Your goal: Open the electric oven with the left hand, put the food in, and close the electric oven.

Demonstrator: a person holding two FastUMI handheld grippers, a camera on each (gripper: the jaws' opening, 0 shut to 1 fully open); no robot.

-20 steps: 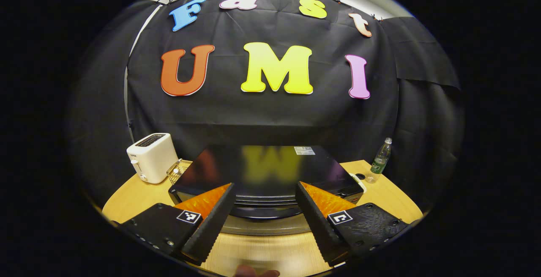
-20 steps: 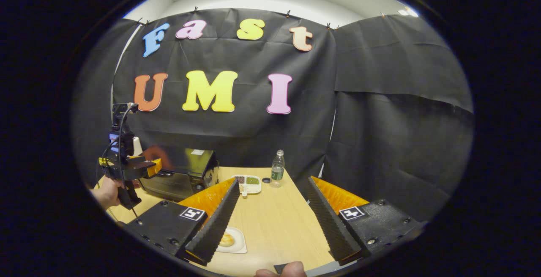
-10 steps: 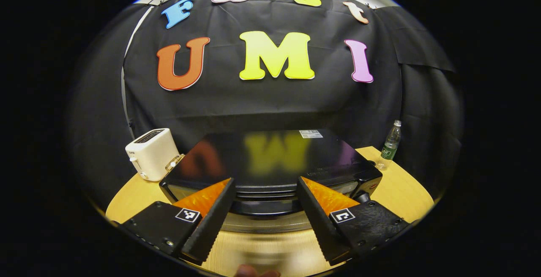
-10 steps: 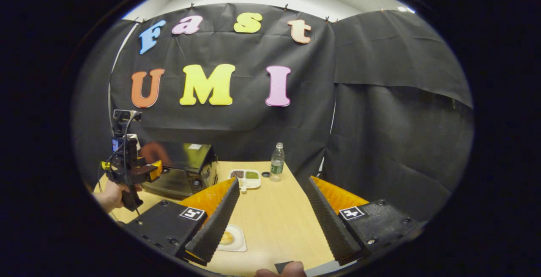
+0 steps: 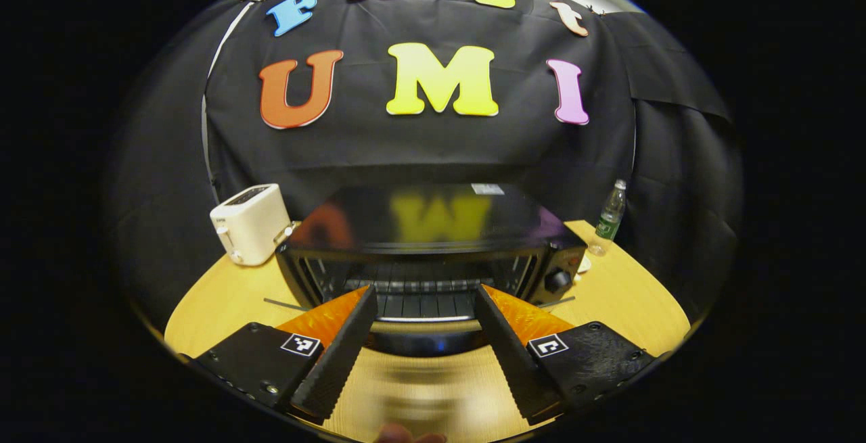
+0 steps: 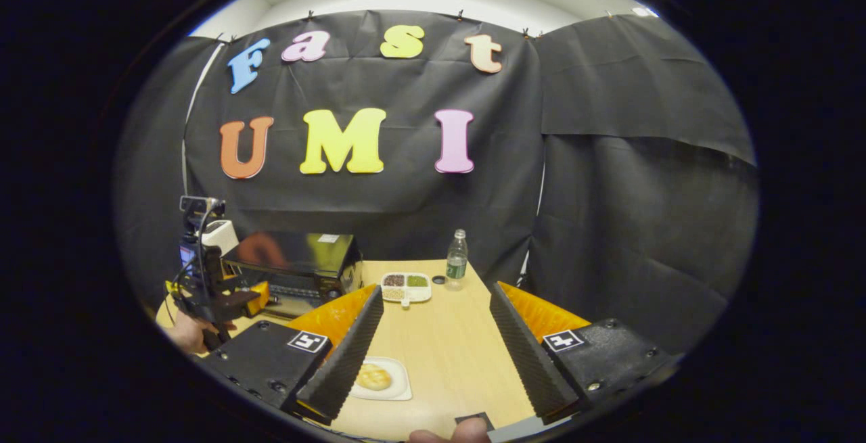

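The electric oven (image 5: 433,253) stands open before the left tool (image 5: 425,335), fingers spread wide; the right tool (image 6: 433,335), spread empty, hovers over the bun (image 6: 373,377).

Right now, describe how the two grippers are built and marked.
Each gripper has two wedge-shaped fingers with ridged inner faces, on black plates with small square black-and-white tags. In the right gripper view, the left gripper has a camera on top, a dangling cable, and a hand below.
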